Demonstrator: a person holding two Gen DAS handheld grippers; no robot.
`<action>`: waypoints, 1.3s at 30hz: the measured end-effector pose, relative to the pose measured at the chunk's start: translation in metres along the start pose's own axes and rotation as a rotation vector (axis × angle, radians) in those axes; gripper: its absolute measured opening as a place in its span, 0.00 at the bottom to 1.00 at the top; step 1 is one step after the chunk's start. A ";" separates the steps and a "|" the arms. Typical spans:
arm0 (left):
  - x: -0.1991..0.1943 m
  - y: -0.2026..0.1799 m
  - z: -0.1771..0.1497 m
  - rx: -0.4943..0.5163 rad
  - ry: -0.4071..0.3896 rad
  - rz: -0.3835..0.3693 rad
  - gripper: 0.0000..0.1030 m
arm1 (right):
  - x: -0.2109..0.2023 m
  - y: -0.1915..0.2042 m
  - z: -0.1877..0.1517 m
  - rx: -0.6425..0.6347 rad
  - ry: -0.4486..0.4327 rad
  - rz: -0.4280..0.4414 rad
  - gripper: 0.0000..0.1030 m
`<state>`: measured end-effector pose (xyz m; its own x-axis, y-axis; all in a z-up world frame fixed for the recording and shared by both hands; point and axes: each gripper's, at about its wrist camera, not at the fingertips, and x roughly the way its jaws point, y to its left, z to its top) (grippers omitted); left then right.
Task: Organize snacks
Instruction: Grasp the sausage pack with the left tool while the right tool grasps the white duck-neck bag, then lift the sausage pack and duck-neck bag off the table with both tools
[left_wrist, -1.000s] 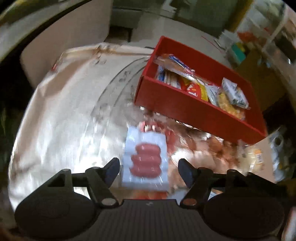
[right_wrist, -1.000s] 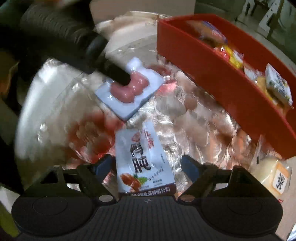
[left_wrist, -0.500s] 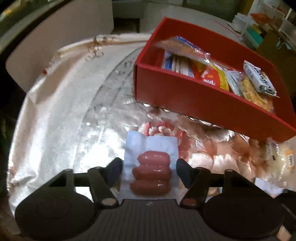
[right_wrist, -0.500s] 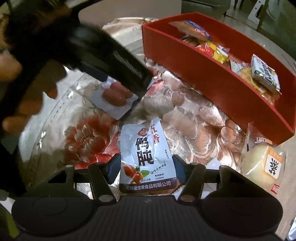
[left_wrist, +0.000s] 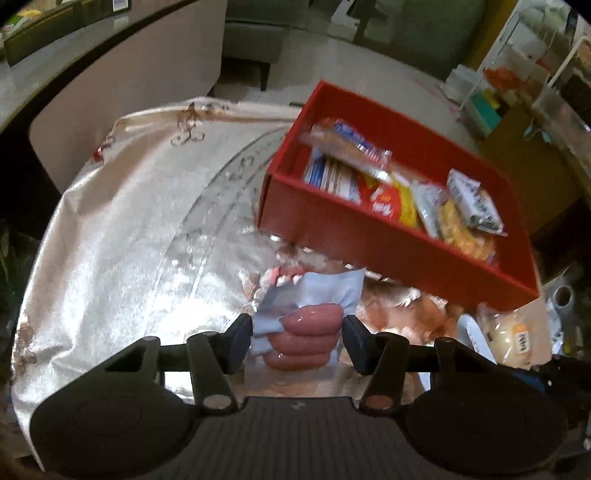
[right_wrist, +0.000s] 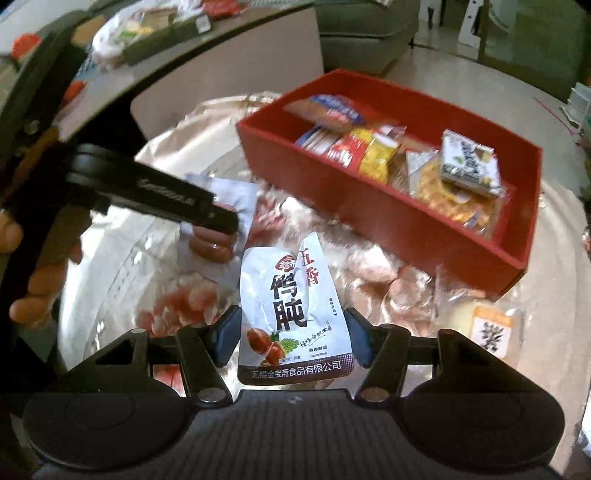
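At the bottom centre of my left wrist view, my left gripper (left_wrist: 297, 332) has the sausage pack (left_wrist: 306, 328) between its fingers, jaws closing, both pads pressing its crumpled sides and the pack lifted off the tablecloth (left_wrist: 122, 236). At the bottom centre of the right wrist view, my right gripper (right_wrist: 291, 338) pinches the white snack pouch (right_wrist: 291, 314) by its edges, the pouch standing up between the fingers. In that view's lower right a pale wrapped bun (right_wrist: 484, 325) lies on the cloth, just beside the near wall of the red box (right_wrist: 369, 206). At the left, a hand (right_wrist: 40, 266) holds the other gripper, which clamps the sausage pack at centre left. Farther back, in the upper right, the box holds several snack packets (right_wrist: 391, 155) lying together, one green and white packet (right_wrist: 469, 162) on top at its right end.
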<state>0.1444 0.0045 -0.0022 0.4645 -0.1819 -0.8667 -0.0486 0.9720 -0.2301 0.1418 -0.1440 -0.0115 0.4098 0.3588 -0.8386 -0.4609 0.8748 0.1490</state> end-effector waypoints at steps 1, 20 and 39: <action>-0.001 0.000 0.001 -0.001 -0.005 -0.003 0.44 | -0.002 -0.002 0.003 0.007 -0.010 -0.002 0.65; 0.021 -0.034 0.016 0.294 0.054 -0.073 0.47 | -0.014 -0.027 0.015 0.091 -0.057 -0.010 0.65; 0.061 -0.047 -0.005 0.677 0.097 -0.061 0.68 | 0.005 -0.040 0.012 0.128 0.020 0.009 0.64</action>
<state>0.1711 -0.0531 -0.0467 0.3655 -0.2215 -0.9041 0.5533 0.8328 0.0196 0.1720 -0.1734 -0.0149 0.3897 0.3611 -0.8472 -0.3600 0.9064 0.2208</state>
